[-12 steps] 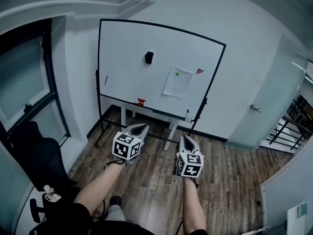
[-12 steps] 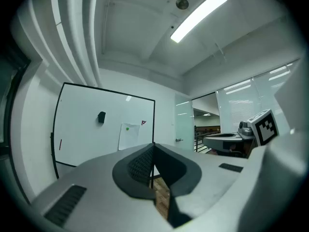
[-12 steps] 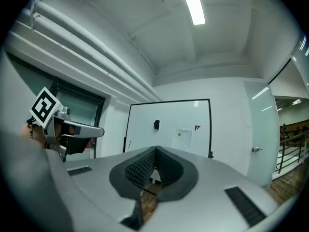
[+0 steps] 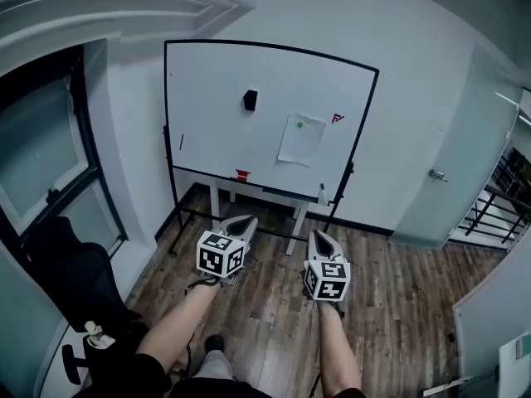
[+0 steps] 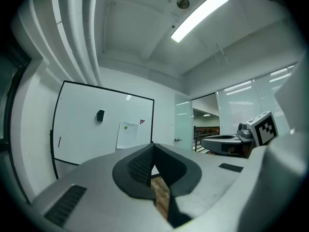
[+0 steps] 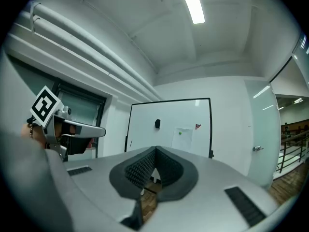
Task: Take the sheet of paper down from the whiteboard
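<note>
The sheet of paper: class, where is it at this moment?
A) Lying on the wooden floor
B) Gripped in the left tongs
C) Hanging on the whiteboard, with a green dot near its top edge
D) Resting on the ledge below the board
C: in the head view the sheet of paper hangs flat on the whiteboard, with a green dot near its top edge.

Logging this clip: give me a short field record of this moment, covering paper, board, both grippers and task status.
sheet of paper: hangs on the whiteboard, right of centre, under a green magnet
also on board: black block, upper middle
left gripper: shut, empty, level, well short of the board
right gripper: shut, empty, level, beside the left one
task status: not yet begun; paper untouched
</note>
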### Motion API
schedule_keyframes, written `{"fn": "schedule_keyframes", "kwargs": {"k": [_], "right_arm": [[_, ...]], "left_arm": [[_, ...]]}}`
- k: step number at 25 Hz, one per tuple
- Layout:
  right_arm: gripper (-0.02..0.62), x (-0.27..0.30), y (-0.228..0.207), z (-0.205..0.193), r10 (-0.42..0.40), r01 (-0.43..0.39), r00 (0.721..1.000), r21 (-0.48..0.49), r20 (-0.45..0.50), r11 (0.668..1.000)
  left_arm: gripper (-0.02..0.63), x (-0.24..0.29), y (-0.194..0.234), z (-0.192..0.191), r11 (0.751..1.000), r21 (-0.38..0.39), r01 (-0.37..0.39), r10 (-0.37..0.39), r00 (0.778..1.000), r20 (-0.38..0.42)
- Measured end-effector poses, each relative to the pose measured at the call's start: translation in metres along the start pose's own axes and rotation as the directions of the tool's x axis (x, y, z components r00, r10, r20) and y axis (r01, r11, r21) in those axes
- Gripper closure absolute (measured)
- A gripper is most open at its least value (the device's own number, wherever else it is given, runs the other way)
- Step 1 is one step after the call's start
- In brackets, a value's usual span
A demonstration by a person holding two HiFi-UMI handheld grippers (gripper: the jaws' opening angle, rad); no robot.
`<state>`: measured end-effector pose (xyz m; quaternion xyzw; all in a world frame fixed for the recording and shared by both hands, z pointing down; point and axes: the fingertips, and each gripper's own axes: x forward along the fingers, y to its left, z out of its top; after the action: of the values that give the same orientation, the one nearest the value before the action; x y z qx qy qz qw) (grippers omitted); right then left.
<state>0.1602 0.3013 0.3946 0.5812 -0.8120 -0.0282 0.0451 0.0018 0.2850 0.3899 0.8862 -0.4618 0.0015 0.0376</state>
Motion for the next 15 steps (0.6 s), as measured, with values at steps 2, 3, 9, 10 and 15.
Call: {"fn": "schedule_keyframes", "kwargs": {"k": [2, 3, 9, 10, 15], "right_arm": [[0.571, 0.000, -0.001, 0.003, -0.003, 0.003, 1.000, 0.012, 0.012, 1.000], [0.571, 0.000, -0.001, 0.005, -0.005, 0.005, 1.000, 0.014, 0.015, 1.000], [0.571, 0.007, -0.006, 0.004, -0.012, 0.012, 1.000, 0.004, 0.018, 1.000], [0.571, 0.009, -0.008, 0.002, -0.012, 0.012, 1.000, 0.006, 0.017, 1.000], [0.571, 0.031, -0.014, -0.004, -0.008, 0.008, 1.000, 0.003, 0.012, 1.000]], "left_arm": [[0.584, 0.001, 0.000, 0.003, 1.000, 0.009, -0.001, 0.001, 1.000, -0.006], [0.584, 0.001, 0.000, 0.004, 1.000, 0.013, -0.002, 0.002, 1.000, -0.008], [0.584, 0.011, 0.004, 0.006, 1.000, 0.016, 0.006, -0.006, 1.000, 0.001], [0.584, 0.014, 0.006, 0.005, 1.000, 0.015, 0.005, -0.005, 1.000, 0.002], [0.585, 0.034, 0.021, 0.003, 1.000, -0.003, 0.001, -0.001, 1.000, 0.008]]}}
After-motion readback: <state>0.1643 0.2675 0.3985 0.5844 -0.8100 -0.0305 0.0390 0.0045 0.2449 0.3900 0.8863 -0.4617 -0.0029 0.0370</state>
